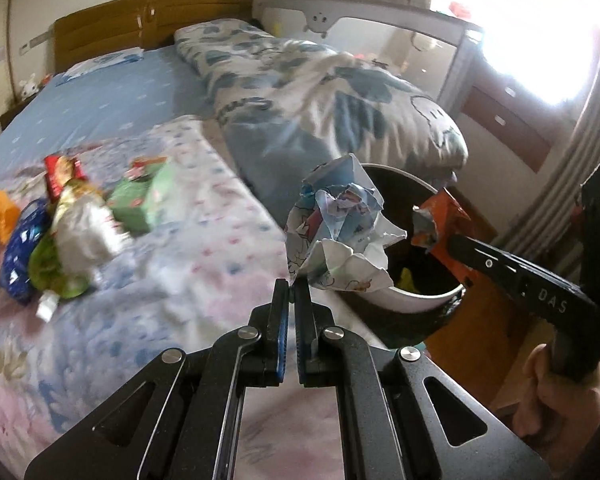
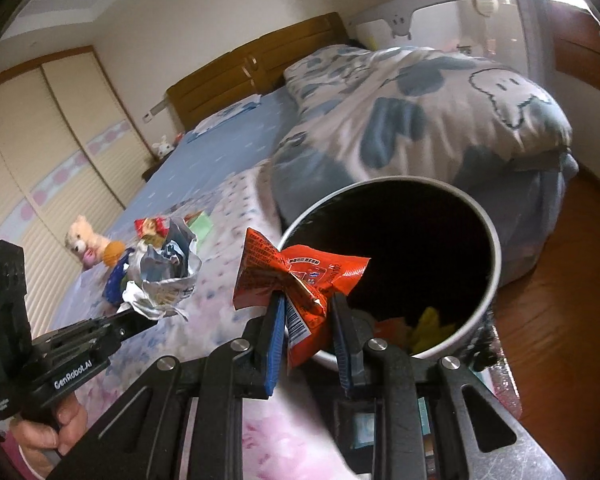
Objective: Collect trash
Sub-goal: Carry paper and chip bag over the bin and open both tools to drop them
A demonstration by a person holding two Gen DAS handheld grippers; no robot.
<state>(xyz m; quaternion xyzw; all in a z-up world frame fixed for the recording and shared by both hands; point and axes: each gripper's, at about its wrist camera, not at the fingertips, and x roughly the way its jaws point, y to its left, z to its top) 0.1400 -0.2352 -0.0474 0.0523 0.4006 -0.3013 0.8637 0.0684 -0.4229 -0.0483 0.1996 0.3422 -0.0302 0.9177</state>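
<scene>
Left gripper pinches crumpled printed wrapper; right gripper clamps orange snack packet. Both held near white bin beside bed.

1. Trash bin beside the bed, at the folded quilt's foot, scraps inside.
2. At twelve o'clock from the left gripper, crumpled paper, bin just behind.
3. Orange wrapper over the bin's near rim.
4. Trash pile on the bed at ten o'clock.
</scene>
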